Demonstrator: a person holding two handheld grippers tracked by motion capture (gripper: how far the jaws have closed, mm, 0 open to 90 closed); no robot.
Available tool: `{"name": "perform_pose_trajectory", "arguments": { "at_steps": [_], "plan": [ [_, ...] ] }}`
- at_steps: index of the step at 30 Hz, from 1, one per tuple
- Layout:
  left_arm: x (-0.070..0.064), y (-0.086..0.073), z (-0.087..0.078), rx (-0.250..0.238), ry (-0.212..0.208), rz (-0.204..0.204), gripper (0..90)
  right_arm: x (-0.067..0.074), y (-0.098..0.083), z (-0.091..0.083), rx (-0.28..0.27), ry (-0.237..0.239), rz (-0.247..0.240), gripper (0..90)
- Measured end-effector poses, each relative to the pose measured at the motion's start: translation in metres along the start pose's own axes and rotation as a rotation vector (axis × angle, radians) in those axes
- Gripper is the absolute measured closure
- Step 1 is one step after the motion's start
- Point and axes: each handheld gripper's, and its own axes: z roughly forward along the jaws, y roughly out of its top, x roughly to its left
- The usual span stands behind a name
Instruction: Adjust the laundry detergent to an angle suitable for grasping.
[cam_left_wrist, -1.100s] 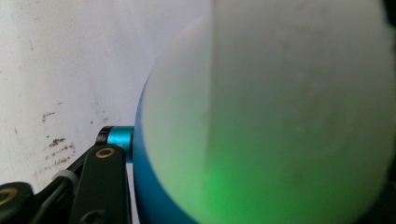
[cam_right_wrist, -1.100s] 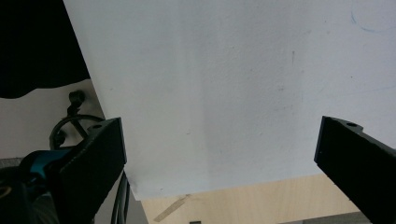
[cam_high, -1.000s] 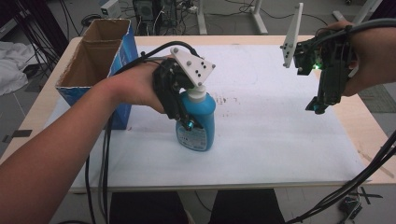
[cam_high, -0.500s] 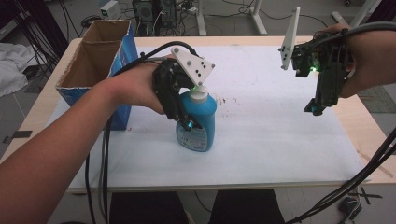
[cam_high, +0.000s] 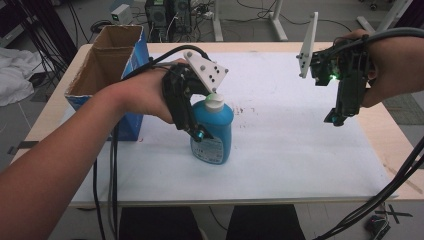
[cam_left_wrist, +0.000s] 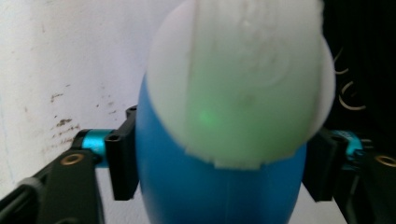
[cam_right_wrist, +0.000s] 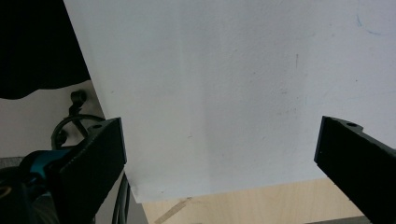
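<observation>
At the left of the high view stands an open cardboard box (cam_high: 107, 75) with blue printed sides, on the table's (cam_high: 300, 165) left edge; what shows of its inside is bare brown wall, and the bottom is hidden.

Just right of the box, the left gripper (cam_high: 197, 131) comes down over a blue bottle (cam_high: 214, 132) with a white cap (cam_high: 215, 101), which stands upright on the white sheet (cam_high: 300, 140) covering the table, near its middle and slightly left. The jaws have just been opening and now stand partly spread, with the bottle's blue body between them. In the left gripper view the bottle (cam_left_wrist: 215, 186) sits between the two black pads (cam_left_wrist: 122, 158). The left pad lies right against the blue side, while a narrow gap seems to show at the right one; the picture is too blurred to be sure of contact. The white cap (cam_left_wrist: 243, 79) is close to the lens, tinged green by the gripper's light.

Far right, the right gripper (cam_high: 334, 119) hangs above the sheet's right part, pointing down, well apart from the bottle. In the right gripper view its jaws are spread wide with nothing between them, above the sheet's (cam_right_wrist: 224, 93) corner and a strip of bare wooden table (cam_right_wrist: 243, 205).
</observation>
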Motion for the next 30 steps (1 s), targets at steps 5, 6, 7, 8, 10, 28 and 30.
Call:
{"name": "perform_pose_trajectory", "arguments": {
  "at_steps": [5,6,7,8,10,28,30],
  "plan": [
    [-0.002,-0.001,-0.006,0.013,0.01,-0.024,25.5,0.0,0.002,0.0,0.003,-0.001,-0.002,1.4],
    [-0.002,-0.001,-0.007,0.013,0.008,-0.027,25.5,0.0,0.002,0.0,0.001,0.0,-0.001,1.4],
    [-0.002,-0.001,-0.008,0.017,0.013,-0.032,24.3,0.0,0.003,-0.001,-0.001,0.002,-0.002,1.4],
    [-0.003,-0.001,-0.009,0.023,0.013,-0.04,23.5,-0.001,0.003,-0.001,0.001,0.003,-0.008,1.4],
    [-0.004,0.0,-0.011,0.061,0.019,-0.051,22.6,-0.002,0.004,0.0,0.0,0.001,-0.013,1.4],
    [-0.006,0.007,-0.044,0.262,0.044,-0.152,12.0,-0.004,0.011,-0.002,-0.003,0.002,-0.021,1.4],
    [-0.006,0.008,-0.048,0.287,0.047,-0.173,10.9,-0.006,0.011,-0.003,-0.006,0.002,-0.024,1.4]
  ]
}}
